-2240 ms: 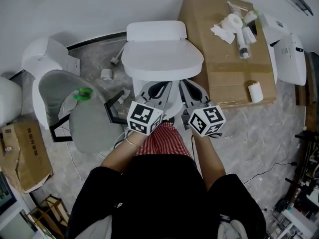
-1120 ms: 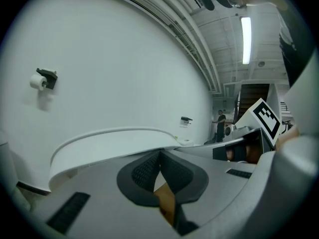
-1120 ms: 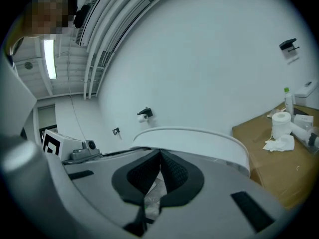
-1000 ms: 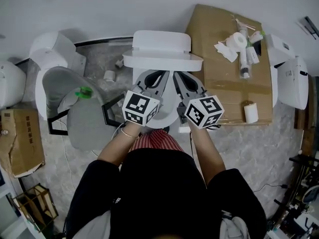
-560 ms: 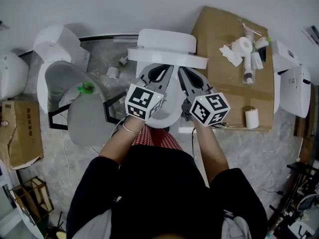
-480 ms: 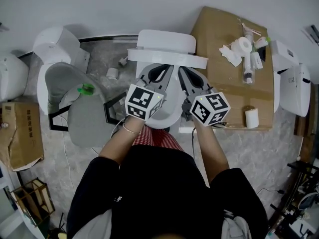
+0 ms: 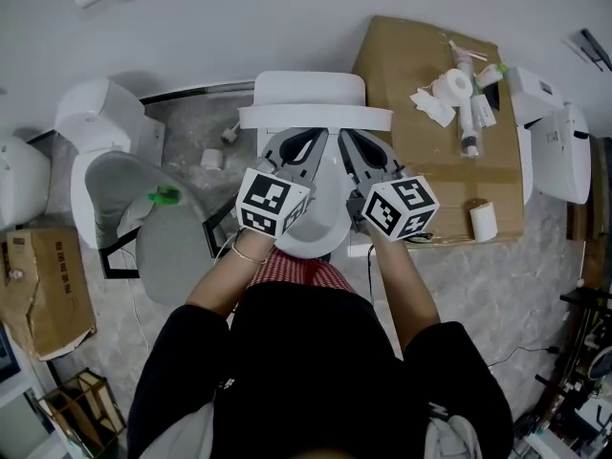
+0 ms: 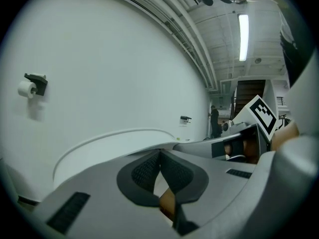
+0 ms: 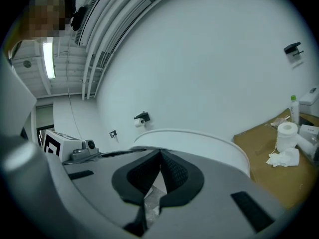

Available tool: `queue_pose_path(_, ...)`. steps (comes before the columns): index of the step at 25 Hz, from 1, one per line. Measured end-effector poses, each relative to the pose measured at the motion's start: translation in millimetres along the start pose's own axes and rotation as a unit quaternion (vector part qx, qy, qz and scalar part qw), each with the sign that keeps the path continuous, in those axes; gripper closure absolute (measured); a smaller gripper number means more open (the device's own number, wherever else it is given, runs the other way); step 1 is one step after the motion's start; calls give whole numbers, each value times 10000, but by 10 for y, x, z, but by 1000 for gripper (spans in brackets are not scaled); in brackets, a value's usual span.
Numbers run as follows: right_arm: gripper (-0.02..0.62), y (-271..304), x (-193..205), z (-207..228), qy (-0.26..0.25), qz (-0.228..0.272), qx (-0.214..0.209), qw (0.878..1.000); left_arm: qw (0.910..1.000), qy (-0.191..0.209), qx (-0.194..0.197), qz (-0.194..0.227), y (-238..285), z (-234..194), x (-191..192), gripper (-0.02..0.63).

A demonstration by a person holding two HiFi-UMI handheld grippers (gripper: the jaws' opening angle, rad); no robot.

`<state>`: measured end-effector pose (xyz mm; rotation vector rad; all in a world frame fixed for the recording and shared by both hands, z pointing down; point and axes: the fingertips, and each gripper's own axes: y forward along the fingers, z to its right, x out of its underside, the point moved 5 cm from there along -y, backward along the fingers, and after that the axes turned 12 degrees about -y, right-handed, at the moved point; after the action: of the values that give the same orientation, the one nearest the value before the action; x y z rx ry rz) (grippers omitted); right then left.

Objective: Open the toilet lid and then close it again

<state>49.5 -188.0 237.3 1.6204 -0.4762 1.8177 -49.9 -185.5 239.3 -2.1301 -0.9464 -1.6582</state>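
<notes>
left gripper [image 7: 295, 142], right gripper [image 7: 354, 142]: jaws together, beside raised toilet lid [image 7: 316, 118]

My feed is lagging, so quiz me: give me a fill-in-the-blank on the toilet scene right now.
The toilet lid is swung ____, not lying flat.
The left gripper and the right gripper each have their fingers ____, with nothing between them.
On the person's right, the white paper roll lies on a ____ box.
Missing words: up; shut; cardboard.
</notes>
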Motion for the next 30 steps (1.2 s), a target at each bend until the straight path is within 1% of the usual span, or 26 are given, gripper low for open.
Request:
queue_pose_path(8, 575, 162, -111, 117, 44, 49, 177, 9998, 9999, 74, 134, 15, 122, -139, -123, 601)
queue_pose_path(12, 575, 233, -176, 184, 96, -4, 213, 9997, 9998, 59, 195, 3, 191, -198, -194, 603)
queue_pose_path(16, 575, 313, -242, 241, 82, -21, 208, 9997, 9998, 33, 175, 76, 230, -277, -271, 601)
queue_pose_path(30, 575, 545, -412, 416, 28, -8, 201, 9998, 9997, 164, 30, 172, 330, -511, -469, 603)
